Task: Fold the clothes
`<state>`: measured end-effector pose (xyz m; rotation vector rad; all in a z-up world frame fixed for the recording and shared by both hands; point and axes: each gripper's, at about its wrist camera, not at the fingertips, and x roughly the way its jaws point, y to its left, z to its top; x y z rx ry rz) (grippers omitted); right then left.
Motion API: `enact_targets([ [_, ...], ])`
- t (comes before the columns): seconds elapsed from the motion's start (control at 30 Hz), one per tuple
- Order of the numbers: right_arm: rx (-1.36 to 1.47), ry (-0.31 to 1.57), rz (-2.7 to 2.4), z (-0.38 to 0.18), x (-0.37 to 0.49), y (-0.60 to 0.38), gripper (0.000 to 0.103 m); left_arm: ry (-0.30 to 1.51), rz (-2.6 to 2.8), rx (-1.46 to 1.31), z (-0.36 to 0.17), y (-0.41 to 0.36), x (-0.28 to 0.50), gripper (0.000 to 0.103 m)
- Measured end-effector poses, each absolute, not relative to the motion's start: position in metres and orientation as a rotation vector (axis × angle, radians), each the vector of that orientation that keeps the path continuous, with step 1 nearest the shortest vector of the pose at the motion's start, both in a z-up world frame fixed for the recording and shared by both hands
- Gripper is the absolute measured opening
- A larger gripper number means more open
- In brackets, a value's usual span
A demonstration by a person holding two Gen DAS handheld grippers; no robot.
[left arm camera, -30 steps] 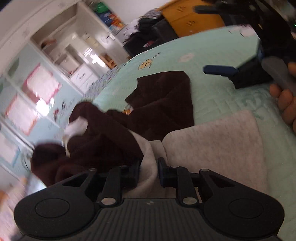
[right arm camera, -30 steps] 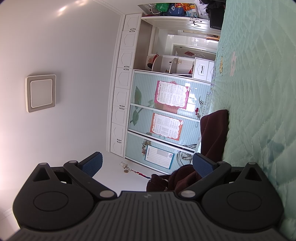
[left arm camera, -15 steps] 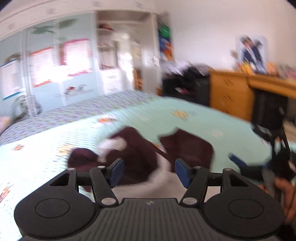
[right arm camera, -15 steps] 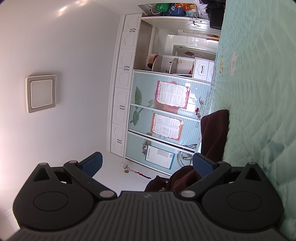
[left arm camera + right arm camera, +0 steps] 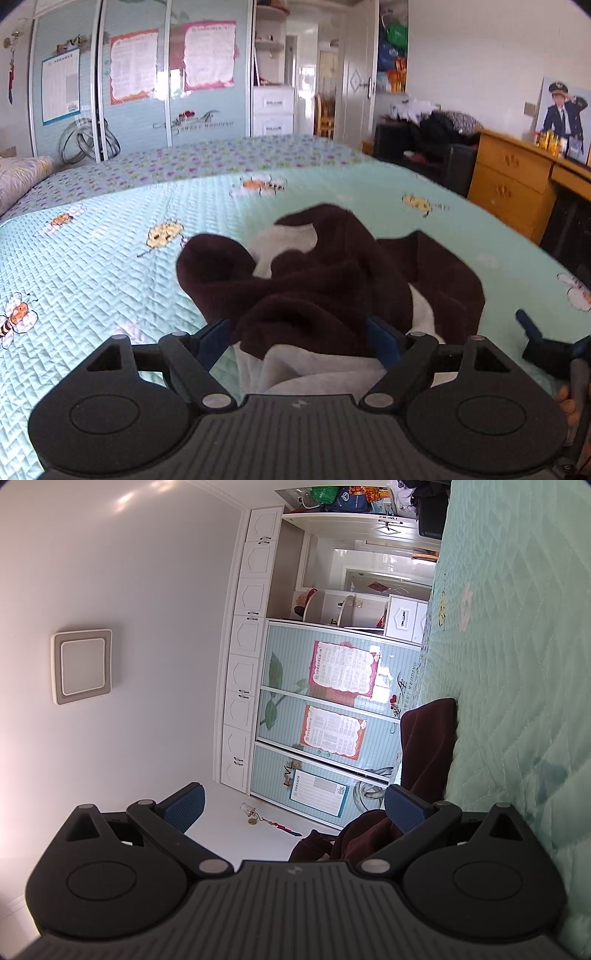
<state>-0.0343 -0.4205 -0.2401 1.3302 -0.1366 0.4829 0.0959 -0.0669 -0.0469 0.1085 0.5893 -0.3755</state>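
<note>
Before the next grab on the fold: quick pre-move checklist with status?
1. Left hand-held gripper open: ok, jaws spread wide.
2. Right hand-held gripper open: ok, nothing between its fingers.
3. Dark brown garment flat for folding: not ok, bunched in a heap on the grey garment.
4. Garment fully on the bedspread: ok in the left wrist view.
5. A clear edge or corner to pinch: cannot tell, folds hide the hems.
</note>
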Motion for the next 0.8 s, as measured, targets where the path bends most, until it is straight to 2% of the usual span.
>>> enact_targets([
  [0.07,1.33,-0.137,0.483,-0.24,-0.035,-0.42,0.103,0.619,-0.389,0.132,-0.057,-0.074,0.103,0.08],
  [0.13,1.33,-0.137,0.483,-0.24,-0.035,-0.42,0.103,0.639,-0.403,0.16,-0.064,-0.081,0.108,0.063],
  [0.17,1.33,-0.136,0.483,-0.24,-0.035,-0.42,0.103,0.648,-0.409,0.175,-0.066,-0.084,0.11,0.04],
  [0.2,1.33,-0.136,0.483,-0.24,-0.035,-0.421,0.103,0.648,-0.413,0.189,-0.068,-0.086,0.111,0.029],
  [0.4,1.33,-0.136,0.483,-0.24,-0.035,-0.421,0.103,0.465,-0.294,0.389,-0.068,-0.096,0.089,0.024],
  [0.63,1.329,-0.135,0.482,-0.24,-0.035,-0.42,0.103,0.179,-0.097,0.537,-0.007,-0.074,0.094,0.023],
  [0.67,1.329,-0.135,0.482,-0.24,-0.035,-0.42,0.103,0.147,-0.052,0.561,0.005,-0.067,0.105,0.013],
  [0.7,1.328,-0.135,0.482,-0.24,-0.035,-0.42,0.103,0.124,0.005,0.574,0.018,-0.058,0.12,0.008],
  [0.8,1.327,-0.135,0.481,-0.239,-0.035,-0.42,0.103,0.142,0.148,0.512,0.057,-0.02,0.173,0.008],
])
